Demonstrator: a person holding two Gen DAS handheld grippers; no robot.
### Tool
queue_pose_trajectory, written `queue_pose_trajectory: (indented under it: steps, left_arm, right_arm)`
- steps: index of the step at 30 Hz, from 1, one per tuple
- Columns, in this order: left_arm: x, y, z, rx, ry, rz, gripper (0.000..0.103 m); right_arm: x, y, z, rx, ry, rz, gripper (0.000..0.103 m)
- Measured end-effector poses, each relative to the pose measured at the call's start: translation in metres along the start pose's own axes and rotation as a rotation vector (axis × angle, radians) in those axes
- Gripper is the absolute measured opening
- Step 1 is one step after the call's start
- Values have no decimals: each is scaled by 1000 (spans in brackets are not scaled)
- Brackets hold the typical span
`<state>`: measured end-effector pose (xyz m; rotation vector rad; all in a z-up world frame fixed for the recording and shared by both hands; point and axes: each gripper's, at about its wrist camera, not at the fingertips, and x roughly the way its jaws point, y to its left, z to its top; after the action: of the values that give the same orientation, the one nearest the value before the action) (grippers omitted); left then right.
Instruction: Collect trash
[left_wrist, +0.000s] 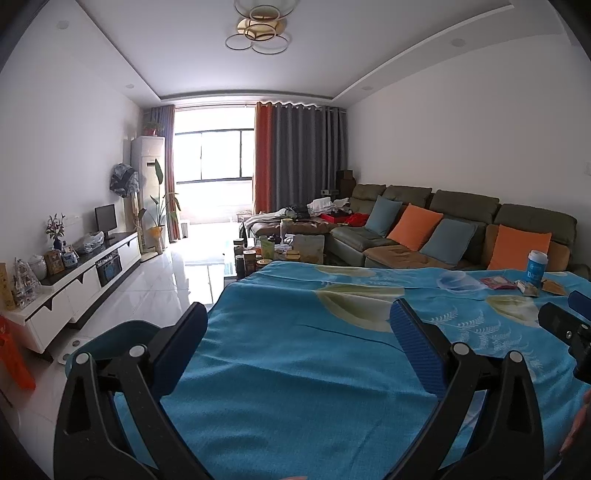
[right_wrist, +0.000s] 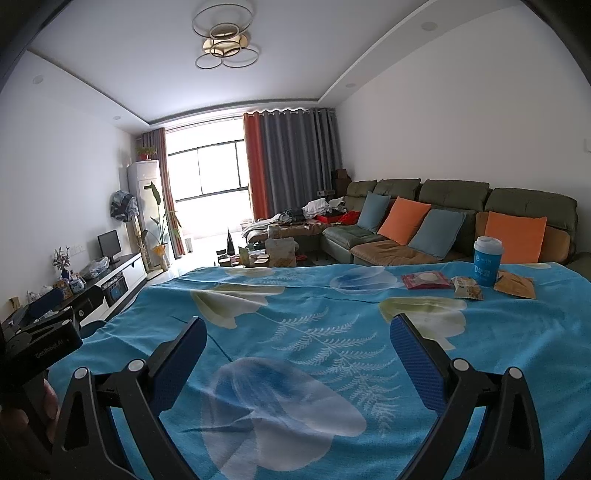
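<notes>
Grippers gape wide and empty: left gripper (left_wrist: 299, 317) and right gripper (right_wrist: 298, 332) hover above the blue floral tablecloth (right_wrist: 295, 295), well short of the blue paper cup (right_wrist: 487, 260) with wrappers (right_wrist: 467, 288) beside it.

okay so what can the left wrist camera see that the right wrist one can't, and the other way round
Only the left wrist view shows the teal bin on the floor beside the table and the right gripper at its edge. Only the right wrist view shows the left gripper and the blue flower print. Both share the blue cup, the red packet, two more wrappers, the tablecloth and the sofa.
</notes>
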<state>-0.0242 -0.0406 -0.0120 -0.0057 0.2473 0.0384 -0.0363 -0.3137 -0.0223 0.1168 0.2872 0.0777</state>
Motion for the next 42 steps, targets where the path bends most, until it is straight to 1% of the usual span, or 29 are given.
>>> queue_pose_trajectory:
  steps: [42]
  left_arm:
    - [3, 3, -2, -10, 9, -9, 97]
  right_arm:
    - [-4, -4, 5, -11, 9, -20, 96]
